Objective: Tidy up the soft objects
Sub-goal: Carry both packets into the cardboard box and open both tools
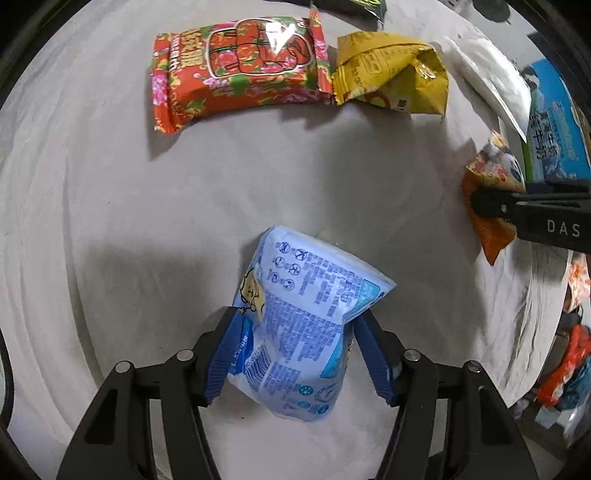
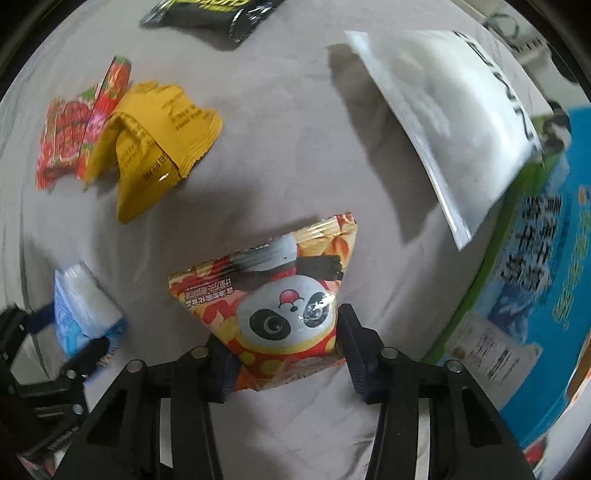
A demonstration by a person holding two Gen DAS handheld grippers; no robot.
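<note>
The left tongs [image 1: 299, 354] pinch a pale blue printed packet [image 1: 306, 325] between their blue pads, holding it above the grey cloth-covered desk [image 1: 221, 192], while the right tongs [image 2: 284, 354] are closed on an orange panda snack bag [image 2: 280, 306] just beside a blue and green carton [image 2: 535, 288]. Farther out, a crumpled yellow packet [image 1: 391, 74] lies touching a red floral pack [image 1: 240, 70]. A white pouch [image 2: 454, 122] leans on the carton, and a black packet [image 2: 210, 11] lies at the far edge.
</note>
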